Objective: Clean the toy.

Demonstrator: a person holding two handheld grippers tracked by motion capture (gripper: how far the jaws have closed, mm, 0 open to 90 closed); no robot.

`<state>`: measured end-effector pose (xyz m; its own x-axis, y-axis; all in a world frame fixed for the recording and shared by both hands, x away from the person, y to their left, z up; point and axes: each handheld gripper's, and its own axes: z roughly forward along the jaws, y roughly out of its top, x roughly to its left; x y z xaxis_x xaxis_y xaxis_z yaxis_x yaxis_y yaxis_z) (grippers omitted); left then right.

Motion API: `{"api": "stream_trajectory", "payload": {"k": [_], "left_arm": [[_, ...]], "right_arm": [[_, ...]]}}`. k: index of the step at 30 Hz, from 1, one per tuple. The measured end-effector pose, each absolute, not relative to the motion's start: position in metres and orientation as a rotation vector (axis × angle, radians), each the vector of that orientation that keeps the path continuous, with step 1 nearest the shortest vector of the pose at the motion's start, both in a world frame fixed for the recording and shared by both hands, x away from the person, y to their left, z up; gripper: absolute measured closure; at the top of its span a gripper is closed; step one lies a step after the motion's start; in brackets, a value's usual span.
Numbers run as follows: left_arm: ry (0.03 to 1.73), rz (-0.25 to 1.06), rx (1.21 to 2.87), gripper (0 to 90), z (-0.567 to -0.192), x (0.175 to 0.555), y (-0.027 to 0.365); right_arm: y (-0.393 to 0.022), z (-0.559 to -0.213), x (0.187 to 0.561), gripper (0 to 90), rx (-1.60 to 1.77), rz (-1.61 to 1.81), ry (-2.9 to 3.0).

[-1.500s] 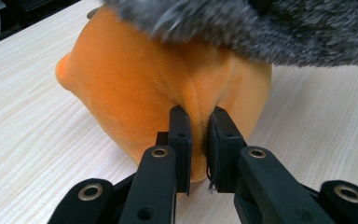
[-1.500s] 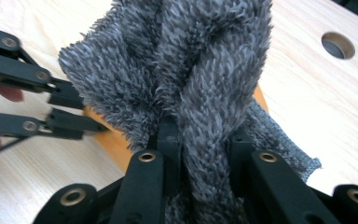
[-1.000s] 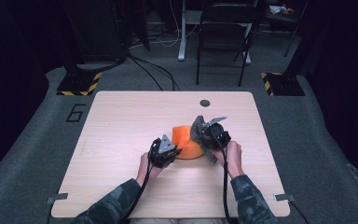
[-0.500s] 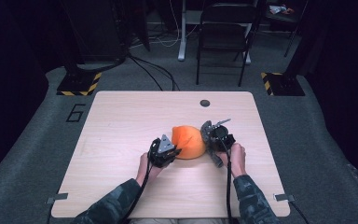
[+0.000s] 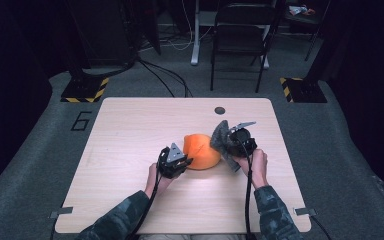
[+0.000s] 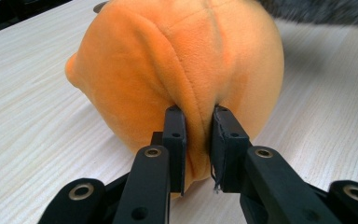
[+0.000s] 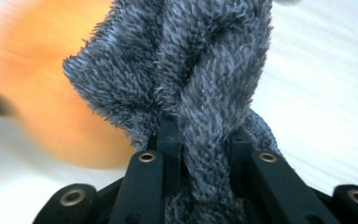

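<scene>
A rounded orange plush lies on the wooden table, near its middle. My left gripper is at the plush's near left side, shut on a fold of the orange fabric, with that fold pinched between the pads of the left gripper. A grey fuzzy cloth stands up at the plush's right side. My right gripper is shut on it. In the right gripper view the grey pile bunches between the jaws of the right gripper, with the orange plush blurred behind at left.
A small dark round hole sits near the table's far edge. Beyond the table stand a black chair and two yellow-and-black striped bases, with cables on the grey floor. A "6" marks the floor at left.
My right gripper has drawn the grey cloth off the plush, moving right and slightly up. The orange plush has slumped from an upright shape to a low rounded one. The left gripper stayed put.
</scene>
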<state>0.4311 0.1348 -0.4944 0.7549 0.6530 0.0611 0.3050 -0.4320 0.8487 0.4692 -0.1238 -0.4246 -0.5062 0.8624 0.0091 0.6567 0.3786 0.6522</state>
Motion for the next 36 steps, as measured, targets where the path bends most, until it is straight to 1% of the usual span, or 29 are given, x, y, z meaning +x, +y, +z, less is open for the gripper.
{"api": "stream_trajectory", "payload": {"k": [2, 4, 6, 9, 11, 14, 16, 20, 23, 27, 31, 34, 36], "left_arm": [[0.721, 0.481, 2.038, 76.9, -0.495, 0.431, 0.135], [0.722, 0.488, 2.039, 74.9, -0.494, 0.432, 0.136], [0.728, 0.488, 2.040, 65.7, -0.494, 0.430, 0.136], [0.719, 0.537, 2.060, 53.2, -0.490, 0.425, 0.133], [0.723, 0.545, 2.072, 48.1, -0.491, 0.424, 0.131], [0.751, 0.557, 2.074, 45.5, -0.497, 0.426, 0.130], [0.742, 0.557, 2.062, 47.7, -0.500, 0.427, 0.129], [0.713, 0.572, 2.055, 66.8, -0.504, 0.427, 0.128], [0.702, 0.580, 2.049, 75.7, -0.503, 0.427, 0.128], [0.689, 0.572, 2.037, 80.2, -0.495, 0.426, 0.131], [0.677, 0.544, 2.021, 81.6, -0.485, 0.422, 0.130], [0.651, 0.544, 2.040, 81.9, -0.484, 0.418, 0.126], [0.653, 0.541, 2.058, 81.9, -0.487, 0.419, 0.125]], "right_arm": [[-0.112, -0.418, 0.464, 73.8, 1.266, 0.883, 2.339], [-0.099, -0.423, 0.462, 73.8, 1.223, 0.856, 2.391], [-0.089, -0.436, 0.463, 73.9, 1.203, 0.785, 2.385], [-0.092, -0.441, 0.466, 73.9, 1.231, 0.794, 2.379], [-0.097, -0.442, 0.468, 73.9, 1.240, 0.809, 2.380], [-0.101, -0.443, 0.469, 73.9, 1.264, 0.817, 2.381], [-0.101, -0.445, 0.469, 73.9, 1.261, 0.827, 2.376], [-0.100, -0.446, 0.469, 73.9, 1.256, 0.818, 2.369], [-0.100, -0.443, 0.468, 73.9, 1.256, 0.821, 2.370], [-0.101, -0.424, 0.463, 73.8, 1.244, 0.868, 2.345], [-0.091, -0.405, 0.453, 73.8, 1.171, 0.946, 2.338], [-0.071, -0.405, 0.445, 73.7, 1.082, 0.929, 2.379], [-0.059, -0.415, 0.445, 73.8, 1.032, 0.824, 2.382]]}}
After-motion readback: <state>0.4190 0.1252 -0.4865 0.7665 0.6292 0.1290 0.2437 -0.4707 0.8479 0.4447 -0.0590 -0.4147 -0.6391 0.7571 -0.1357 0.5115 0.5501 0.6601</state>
